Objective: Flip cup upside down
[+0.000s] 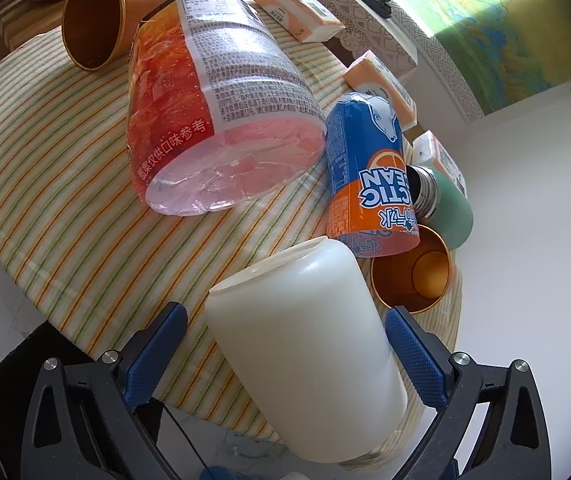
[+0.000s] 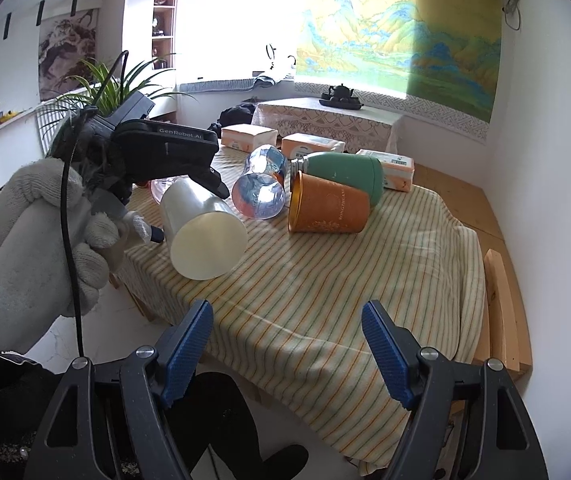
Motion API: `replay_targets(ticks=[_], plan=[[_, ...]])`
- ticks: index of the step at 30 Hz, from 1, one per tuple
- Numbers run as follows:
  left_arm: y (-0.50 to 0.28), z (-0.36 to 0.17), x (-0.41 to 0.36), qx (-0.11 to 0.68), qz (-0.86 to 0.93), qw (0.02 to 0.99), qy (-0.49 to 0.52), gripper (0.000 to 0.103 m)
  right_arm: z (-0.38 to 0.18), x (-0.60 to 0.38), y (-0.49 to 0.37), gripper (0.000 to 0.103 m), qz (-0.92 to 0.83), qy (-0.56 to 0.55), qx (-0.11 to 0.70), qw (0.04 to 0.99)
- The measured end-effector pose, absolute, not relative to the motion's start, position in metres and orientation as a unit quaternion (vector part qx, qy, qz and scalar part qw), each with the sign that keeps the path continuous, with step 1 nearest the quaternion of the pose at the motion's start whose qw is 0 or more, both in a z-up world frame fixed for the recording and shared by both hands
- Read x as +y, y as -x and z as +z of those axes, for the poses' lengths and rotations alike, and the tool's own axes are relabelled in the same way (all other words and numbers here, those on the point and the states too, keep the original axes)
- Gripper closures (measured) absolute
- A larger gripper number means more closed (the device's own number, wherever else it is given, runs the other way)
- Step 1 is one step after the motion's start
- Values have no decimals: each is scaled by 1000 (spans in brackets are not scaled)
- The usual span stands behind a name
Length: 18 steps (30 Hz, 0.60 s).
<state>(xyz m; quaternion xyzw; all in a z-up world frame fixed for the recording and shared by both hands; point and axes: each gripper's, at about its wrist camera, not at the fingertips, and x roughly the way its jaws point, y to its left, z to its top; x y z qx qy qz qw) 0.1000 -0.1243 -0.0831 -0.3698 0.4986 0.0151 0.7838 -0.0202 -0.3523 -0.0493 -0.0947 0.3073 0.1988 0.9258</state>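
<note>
A white translucent cup is held between the blue pads of my left gripper, tilted on its side in the air over the near edge of the striped table. In the right wrist view the same cup shows its flat end toward the camera, held by the left gripper in a gloved hand. My right gripper is open and empty above the table's near corner.
On the striped cloth lie a large pink-orange bottle, a blue-orange bottle, a green flask, an orange tin, another tin and several tissue packs. A wooden bench stands right.
</note>
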Motion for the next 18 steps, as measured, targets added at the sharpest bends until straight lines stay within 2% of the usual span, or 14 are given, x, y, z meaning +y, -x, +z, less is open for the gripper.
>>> replay_targets(ticks=[10,14,18], plan=[[-107,-84,-128,495,7,789,363,6,-55,-356,17,30,178,98,320,926],[-109,-82,-129,492,-4,792,362,13,-56,-355,18,30,178,100,321,925],[-107,-82,-130,492,-10,793,360,13,-58,-356,15,30,176,98,322,925]])
